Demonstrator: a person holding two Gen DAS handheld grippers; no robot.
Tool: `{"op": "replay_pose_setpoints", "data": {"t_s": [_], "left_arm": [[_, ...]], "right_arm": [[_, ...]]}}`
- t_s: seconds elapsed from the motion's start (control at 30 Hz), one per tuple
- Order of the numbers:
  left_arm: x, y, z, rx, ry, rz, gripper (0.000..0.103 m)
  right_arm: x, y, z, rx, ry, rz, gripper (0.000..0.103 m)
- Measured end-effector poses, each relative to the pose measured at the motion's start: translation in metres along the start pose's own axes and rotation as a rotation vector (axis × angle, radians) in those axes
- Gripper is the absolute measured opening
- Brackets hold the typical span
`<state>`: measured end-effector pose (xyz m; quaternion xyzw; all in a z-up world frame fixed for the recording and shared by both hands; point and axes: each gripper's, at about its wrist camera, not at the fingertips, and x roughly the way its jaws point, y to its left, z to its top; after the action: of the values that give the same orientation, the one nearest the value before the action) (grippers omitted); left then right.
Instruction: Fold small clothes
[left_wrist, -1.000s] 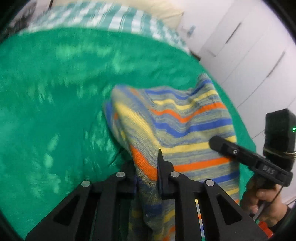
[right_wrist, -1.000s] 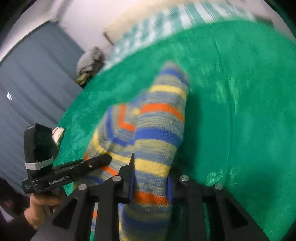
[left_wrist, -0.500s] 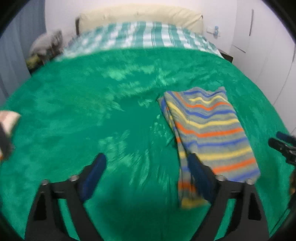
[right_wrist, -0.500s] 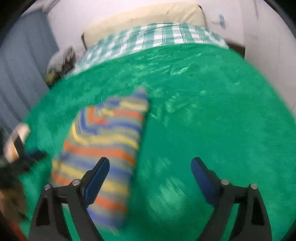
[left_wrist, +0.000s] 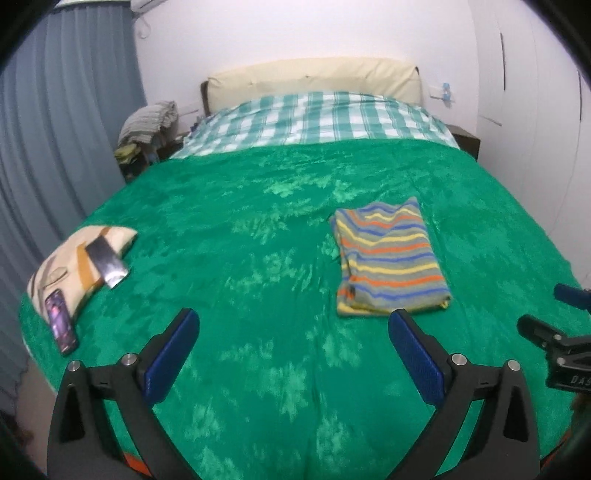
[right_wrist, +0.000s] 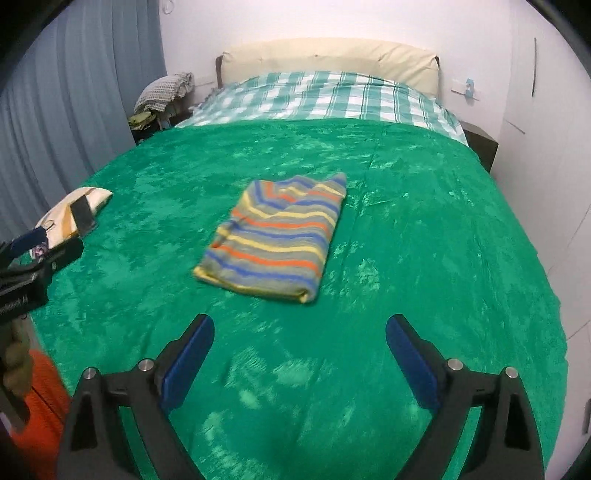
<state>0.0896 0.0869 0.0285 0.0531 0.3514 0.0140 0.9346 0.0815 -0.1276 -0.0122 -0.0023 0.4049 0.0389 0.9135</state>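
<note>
The left gripper (left_wrist: 291, 354), jaws opening and empty, has let go and pulled back; the striped sweater (left_wrist: 388, 258) lies folded on the green blanket (left_wrist: 258, 240). The right gripper (right_wrist: 299, 354), spread, has released too: this fold looks done.

A green blanket (left_wrist: 258, 258) covers the bed. At its left edge lies a cream pillow (left_wrist: 70, 258) bearing a phone (left_wrist: 61, 319). Beyond the blanket: checked sheet (left_wrist: 317, 118), cream headboard (left_wrist: 314, 79), grey curtain (left_wrist: 55, 147).

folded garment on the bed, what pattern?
Folded garment: horizontal stripes in grey, blue, yellow and orange. Shows best in the right wrist view.
</note>
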Motion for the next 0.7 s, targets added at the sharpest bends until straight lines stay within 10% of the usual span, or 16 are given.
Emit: {"op": "replay_pose_setpoints", "data": {"t_s": [0.23, 0.7], "left_arm": [[-0.028, 0.001, -0.021, -0.019, 0.167, -0.015, 0.102], [-0.091, 0.001, -0.046, 0.0, 0.112, -0.034, 0.102]], "right_arm": [[-0.044, 0.021, -0.017, -0.006, 0.028, -0.039, 0.094], [-0.11, 0.041, -0.046, -0.046, 0.004, -0.13, 0.094]]}}
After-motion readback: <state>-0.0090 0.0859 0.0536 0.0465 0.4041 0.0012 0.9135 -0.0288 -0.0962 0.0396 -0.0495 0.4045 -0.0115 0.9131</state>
